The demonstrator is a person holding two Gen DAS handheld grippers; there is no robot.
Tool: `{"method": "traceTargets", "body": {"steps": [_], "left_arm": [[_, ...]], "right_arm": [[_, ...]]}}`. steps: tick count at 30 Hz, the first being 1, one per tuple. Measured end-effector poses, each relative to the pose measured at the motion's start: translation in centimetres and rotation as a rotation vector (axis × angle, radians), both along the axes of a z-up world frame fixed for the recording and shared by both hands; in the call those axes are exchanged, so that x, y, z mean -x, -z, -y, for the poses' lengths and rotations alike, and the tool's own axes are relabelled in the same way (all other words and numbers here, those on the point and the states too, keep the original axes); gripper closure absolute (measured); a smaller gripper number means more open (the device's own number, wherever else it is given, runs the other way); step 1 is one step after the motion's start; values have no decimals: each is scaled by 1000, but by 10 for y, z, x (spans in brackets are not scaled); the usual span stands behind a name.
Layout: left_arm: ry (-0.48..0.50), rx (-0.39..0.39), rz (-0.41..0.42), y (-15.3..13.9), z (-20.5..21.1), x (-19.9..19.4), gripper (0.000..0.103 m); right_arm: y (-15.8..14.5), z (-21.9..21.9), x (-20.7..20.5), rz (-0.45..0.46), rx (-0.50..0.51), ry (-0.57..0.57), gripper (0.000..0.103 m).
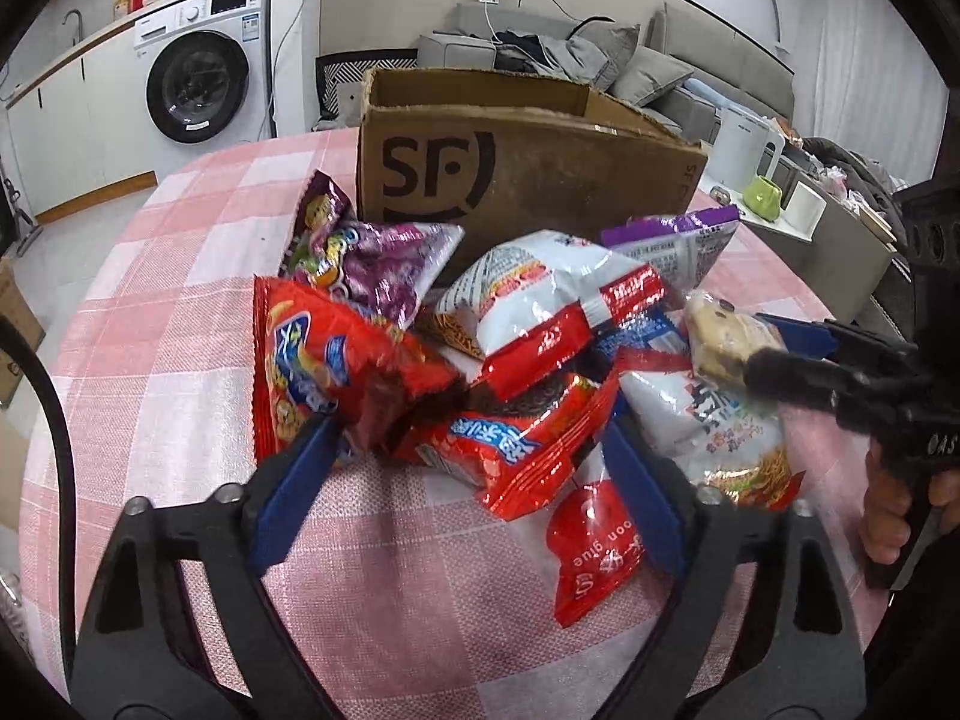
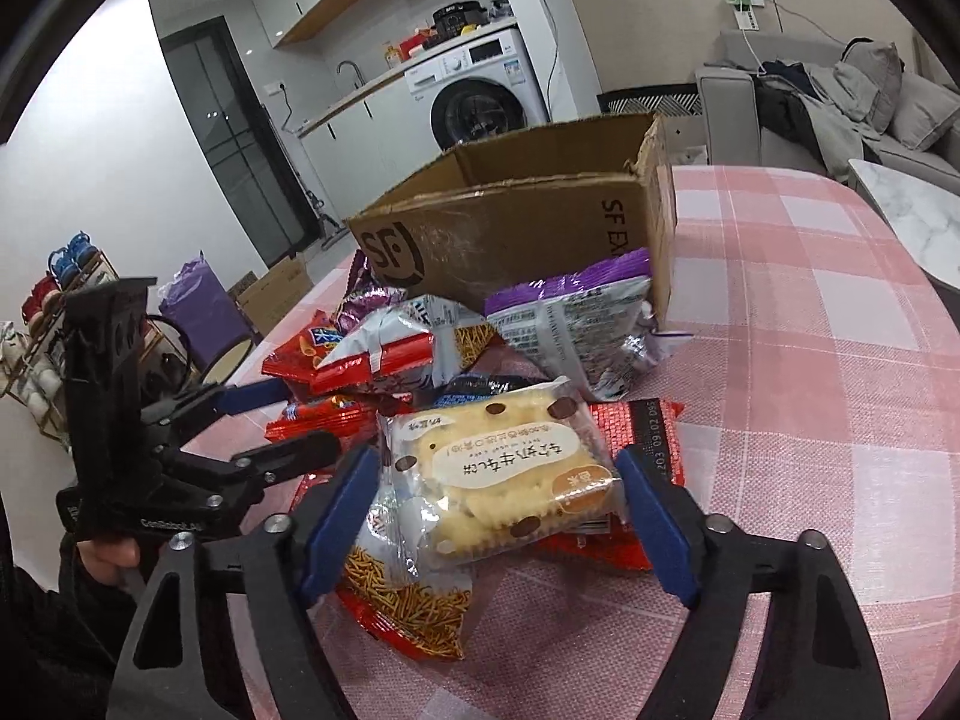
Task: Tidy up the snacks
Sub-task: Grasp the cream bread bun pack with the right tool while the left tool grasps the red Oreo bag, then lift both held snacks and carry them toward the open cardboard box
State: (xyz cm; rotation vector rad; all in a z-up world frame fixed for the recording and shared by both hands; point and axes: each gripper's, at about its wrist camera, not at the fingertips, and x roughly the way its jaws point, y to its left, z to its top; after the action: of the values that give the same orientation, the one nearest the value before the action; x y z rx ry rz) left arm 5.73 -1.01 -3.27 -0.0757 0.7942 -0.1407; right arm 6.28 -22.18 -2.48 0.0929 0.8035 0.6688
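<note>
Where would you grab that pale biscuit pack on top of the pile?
Across its two side edges, coming from the near side, as the right gripper is placed. The biscuit pack is flat and blocky and lies on top of the pile, sides clear.

cardboard box (image 1: 528, 162): "SF" logo | red snack packet (image 1: 594, 546): "glue"

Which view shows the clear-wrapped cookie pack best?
The right wrist view: the cookie pack lies large and central, label visible, between the right gripper pads. In the left wrist view it is small, blurred, partly hidden at the right.
</note>
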Motion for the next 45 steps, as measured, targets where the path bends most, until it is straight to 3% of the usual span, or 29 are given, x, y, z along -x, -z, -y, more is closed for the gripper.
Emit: {"method": "traceTargets", "body": {"steps": [7, 13, 18, 29, 38, 42, 45], "left_arm": [[19, 28, -3, 3, -3, -2, 26], [44, 18, -21, 5, 0, -5, 32], [71, 47, -41, 8, 1, -9, 47], [89, 83, 11, 2, -2, 1, 65], [75, 99, 3, 0, -6, 7, 65], [58, 74, -1, -3, -2, 7, 51], [52, 37, 4, -4, 6, 6, 47]], "right_arm": [[-1, 4, 8, 4, -44, -16, 40], [-3, 7, 14, 5, -68, -21, 40], [-4, 8, 20, 4, -85, -38, 40], [-2, 10, 25, -2, -120, -73, 40], [-4, 11, 27, 3, -129, -83, 41], [-4, 9, 27, 2, -129, -84, 41], [-4, 9, 27, 1, -130, -85, 41]]}}
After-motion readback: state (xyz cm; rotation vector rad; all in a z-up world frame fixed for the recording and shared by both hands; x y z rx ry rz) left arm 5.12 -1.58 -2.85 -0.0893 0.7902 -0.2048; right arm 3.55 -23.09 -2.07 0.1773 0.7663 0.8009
